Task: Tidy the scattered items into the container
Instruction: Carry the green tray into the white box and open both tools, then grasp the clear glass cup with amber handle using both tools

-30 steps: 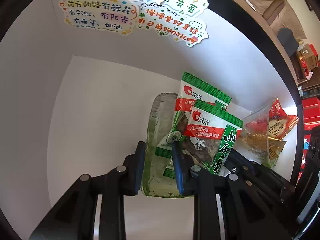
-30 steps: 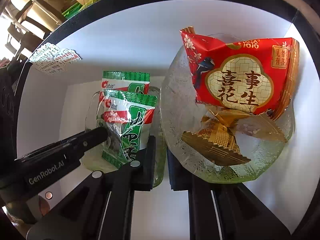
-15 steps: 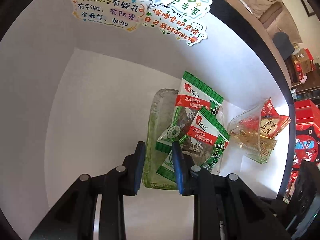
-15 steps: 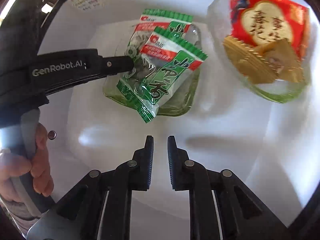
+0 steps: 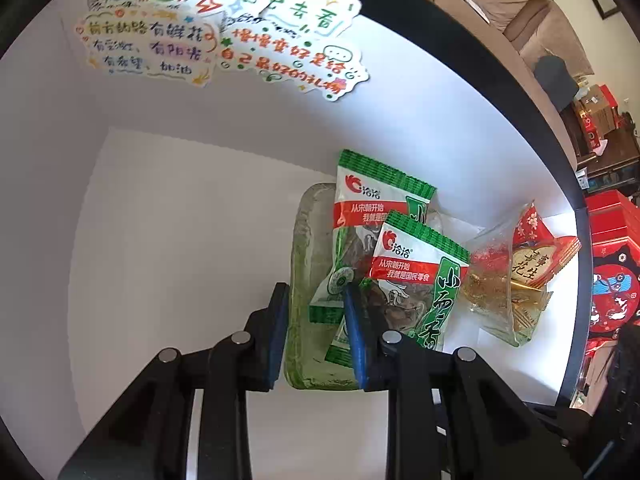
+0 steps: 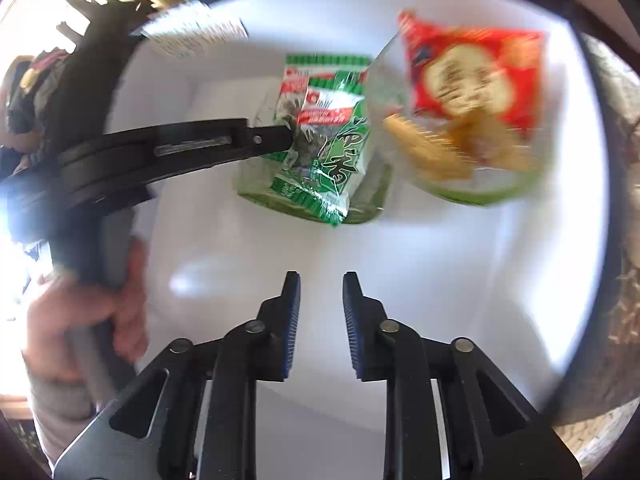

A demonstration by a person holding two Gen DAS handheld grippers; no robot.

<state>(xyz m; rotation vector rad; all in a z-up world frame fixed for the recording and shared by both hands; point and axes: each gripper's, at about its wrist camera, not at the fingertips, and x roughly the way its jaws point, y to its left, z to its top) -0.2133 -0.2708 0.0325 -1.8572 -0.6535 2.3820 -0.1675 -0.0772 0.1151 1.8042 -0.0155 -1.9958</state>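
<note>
White box floor holds 2 glass dishes.

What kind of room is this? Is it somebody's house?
Probably a home living room: a white table holds snack packets in a glass dish, with a brown sofa and red gift boxes behind.

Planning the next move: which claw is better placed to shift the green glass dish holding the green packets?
Left. The left claw clamps the green glass dish at its near rim. The right claw, jaws just opened and empty, hangs over the white surface, apart from the dish.
</note>
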